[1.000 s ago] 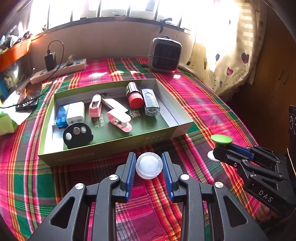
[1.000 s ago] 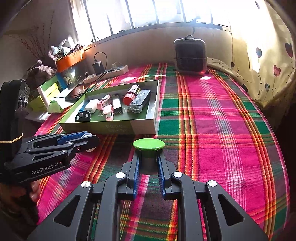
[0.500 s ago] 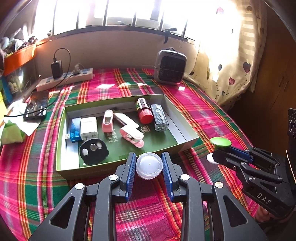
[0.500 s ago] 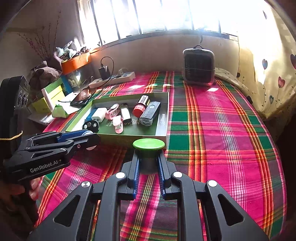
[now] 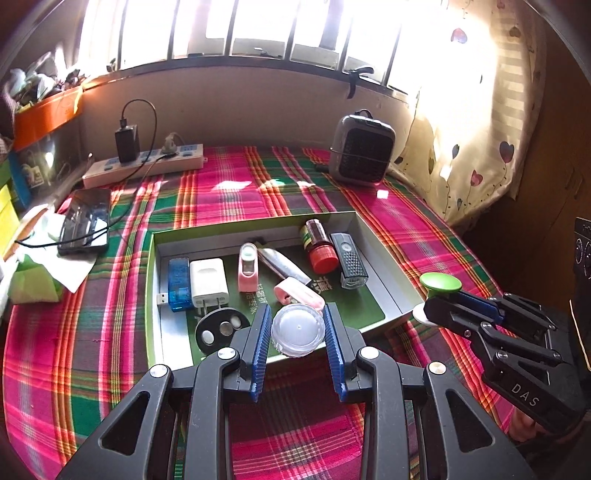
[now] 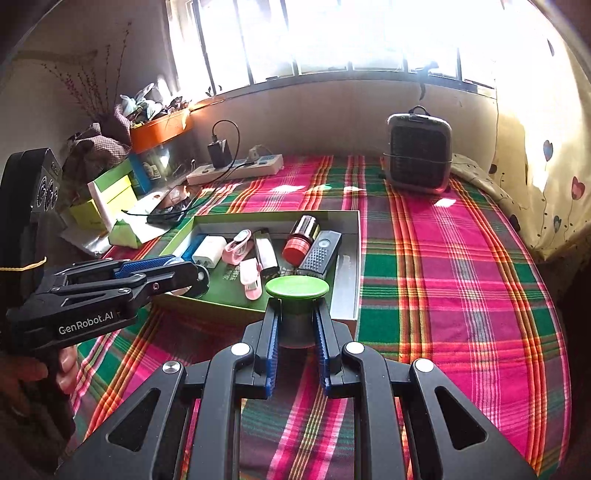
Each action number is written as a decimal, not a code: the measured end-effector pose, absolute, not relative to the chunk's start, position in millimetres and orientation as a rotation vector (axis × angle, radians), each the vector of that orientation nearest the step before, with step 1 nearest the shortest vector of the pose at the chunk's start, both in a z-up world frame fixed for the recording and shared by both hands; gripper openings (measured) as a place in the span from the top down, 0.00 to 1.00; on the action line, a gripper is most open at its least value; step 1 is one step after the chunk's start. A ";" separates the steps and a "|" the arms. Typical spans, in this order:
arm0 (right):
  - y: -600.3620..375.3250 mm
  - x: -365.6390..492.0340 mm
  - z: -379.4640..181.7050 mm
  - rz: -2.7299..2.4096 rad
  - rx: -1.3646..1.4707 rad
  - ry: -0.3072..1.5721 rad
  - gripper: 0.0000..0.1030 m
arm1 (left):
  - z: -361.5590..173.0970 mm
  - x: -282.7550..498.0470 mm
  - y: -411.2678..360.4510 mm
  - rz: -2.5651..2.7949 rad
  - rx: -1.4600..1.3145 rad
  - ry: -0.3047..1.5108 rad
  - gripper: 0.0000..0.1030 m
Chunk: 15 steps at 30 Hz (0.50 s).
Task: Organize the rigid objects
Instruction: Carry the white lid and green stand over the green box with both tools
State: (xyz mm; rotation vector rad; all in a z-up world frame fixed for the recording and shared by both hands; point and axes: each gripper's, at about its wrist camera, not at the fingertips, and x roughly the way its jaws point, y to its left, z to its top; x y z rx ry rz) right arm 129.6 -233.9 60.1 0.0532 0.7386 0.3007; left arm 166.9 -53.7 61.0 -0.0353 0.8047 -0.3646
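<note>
A barred window (image 5: 280,33) floods the room with light above a plain sill wall, and a cream curtain (image 5: 476,122) printed with hearts hangs at the right. Below lies a wide surface covered by a plaid cloth (image 5: 229,188) of pink, green and red. At its far edge stand a grey fan heater (image 5: 360,149) and a white power strip (image 5: 144,166) with a black charger plugged in; a dark phone (image 5: 85,221) lies at the left beside crumpled paper.

In the middle sits an open green box (image 5: 153,295) with pale inner walls. Inside it lie a blue USB stick (image 5: 179,284), a white plug adapter (image 5: 208,282), a pink clip (image 5: 247,266), a second pink clip (image 5: 297,291), a red-capped bottle (image 5: 319,245) on its side, a black bike light (image 5: 349,260) and a black round fob (image 5: 218,326) with small discs on it.

The left gripper (image 5: 298,326) is clamped on a clear round lid (image 5: 298,328), ribbed at its rim, held above the box's near edge. The right gripper (image 6: 295,321) is closed on a green-topped knob (image 6: 297,288) with a dark stem, a flat round green cap sitting above the fingers, just over the box's near right corner.
</note>
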 end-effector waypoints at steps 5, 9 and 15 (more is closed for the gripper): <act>-226.4 144.2 60.5 0.310 0.039 0.739 0.82 | 59.7 180.0 -47.1 -0.359 -0.051 0.813 0.73; -221.0 156.5 60.4 0.315 0.034 0.740 0.82 | 58.0 191.7 -42.4 -0.352 -0.060 0.819 0.73; -215.3 173.6 53.8 0.323 0.026 0.764 0.82 | 55.7 207.2 -38.5 -0.348 -0.058 0.824 0.73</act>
